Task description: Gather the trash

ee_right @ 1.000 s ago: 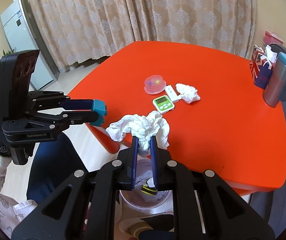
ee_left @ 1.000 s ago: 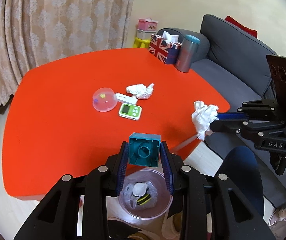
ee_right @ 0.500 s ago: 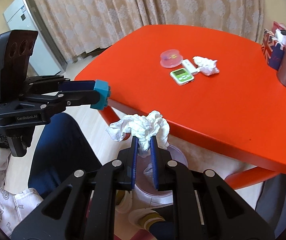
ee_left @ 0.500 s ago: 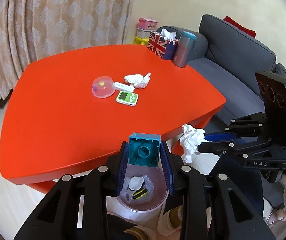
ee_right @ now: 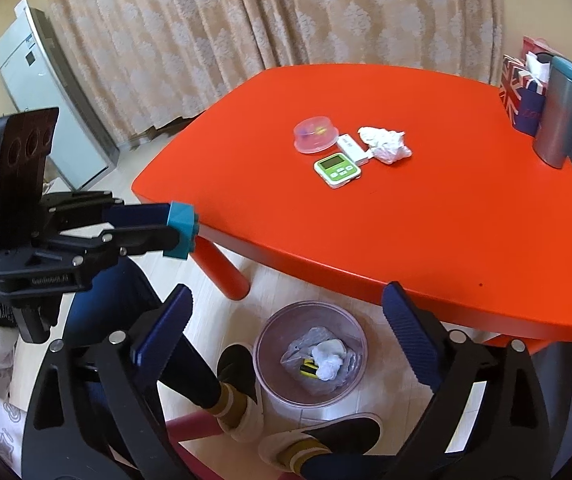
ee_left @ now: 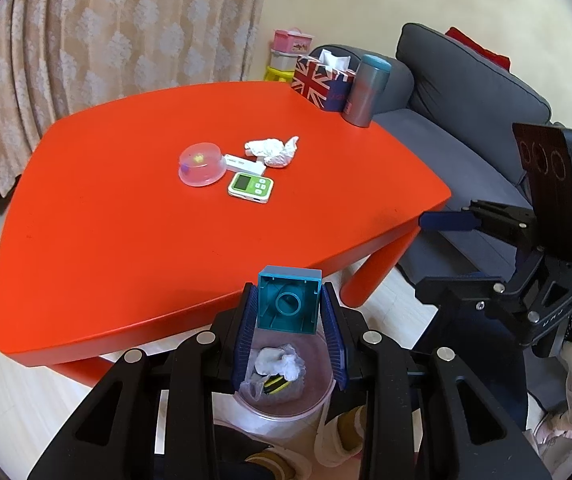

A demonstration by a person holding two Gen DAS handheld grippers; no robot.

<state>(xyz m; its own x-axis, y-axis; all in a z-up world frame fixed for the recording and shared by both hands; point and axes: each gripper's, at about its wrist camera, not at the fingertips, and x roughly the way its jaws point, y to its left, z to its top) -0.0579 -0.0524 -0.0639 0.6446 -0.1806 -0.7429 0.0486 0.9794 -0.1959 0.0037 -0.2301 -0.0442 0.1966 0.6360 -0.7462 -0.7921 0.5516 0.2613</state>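
Above the clear bin (ee_right: 309, 354) on the floor, the right gripper (ee_right: 286, 332) points down with jaws spread wide and empty; a white tissue wad (ee_right: 327, 356) lies inside the bin. The left gripper (ee_left: 289, 316), level above the bin's rim, clamps a teal block (ee_left: 289, 306).

A: Tissue count?
B: Two crumpled tissues: one on the orange table (ee_right: 465, 240) at (ee_right: 385, 146), one in the bin (ee_right: 309, 354) at (ee_right: 329, 354).
A: Other items?
B: One teal block (ee_left: 289, 300). One green timer (ee_right: 337, 169). One clear dome lid (ee_right: 315, 135). One tissue box (ee_left: 321, 80). One tumbler (ee_left: 367, 90).
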